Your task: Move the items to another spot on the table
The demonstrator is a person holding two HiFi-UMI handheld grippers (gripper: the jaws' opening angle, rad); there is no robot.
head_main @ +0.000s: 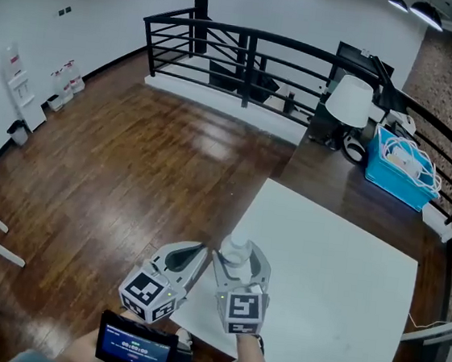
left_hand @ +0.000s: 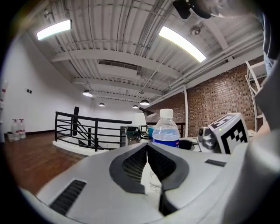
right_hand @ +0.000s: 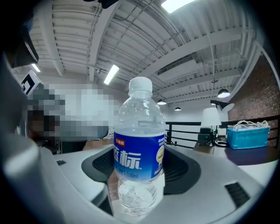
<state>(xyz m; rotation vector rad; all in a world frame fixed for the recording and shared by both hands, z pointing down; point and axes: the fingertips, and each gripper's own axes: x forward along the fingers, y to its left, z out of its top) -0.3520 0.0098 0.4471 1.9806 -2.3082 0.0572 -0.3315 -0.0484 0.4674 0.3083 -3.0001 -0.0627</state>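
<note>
Item: water bottle [right_hand: 139, 153], upright, at the near left corner of the white table [head_main: 336, 278]. The views do not show whether its base rests on the top or hangs just above it.

Right gripper [head_main: 239, 259]: jaws stand wide and closed on the bottle, one ribbed dark pad against each side of the body at label height. The grip reads as firm and square.

Left gripper [head_main: 200, 253]: just beside the right one, jaws drawn together with nothing between them. It sits over the table edge.

Step in hand, as judged: carrying the bottle to a new spot.
- Keep the bottle vertical. It is tall and narrow with a small foot.
- Choose a spot well in from the edge; the present corner leaves little margin.
- Set the base flat before the jaws part, then back out level so that a pad does not drag the label.
- Keep the left gripper out of the path.

Materials:
- Bottle: thin clear plastic, likely to yield under pressure. It has a white screw cap, a rounded shoulder and a crinkled lower body.
- Label: glossy blue band with white characters.
- Table: smooth, matt, square-cornered.

Surroundings: glossy dark wood floor [head_main: 130, 165], black metal railing [head_main: 248, 57], and a blue basket [head_main: 402, 168] of white cables well apart.
</note>
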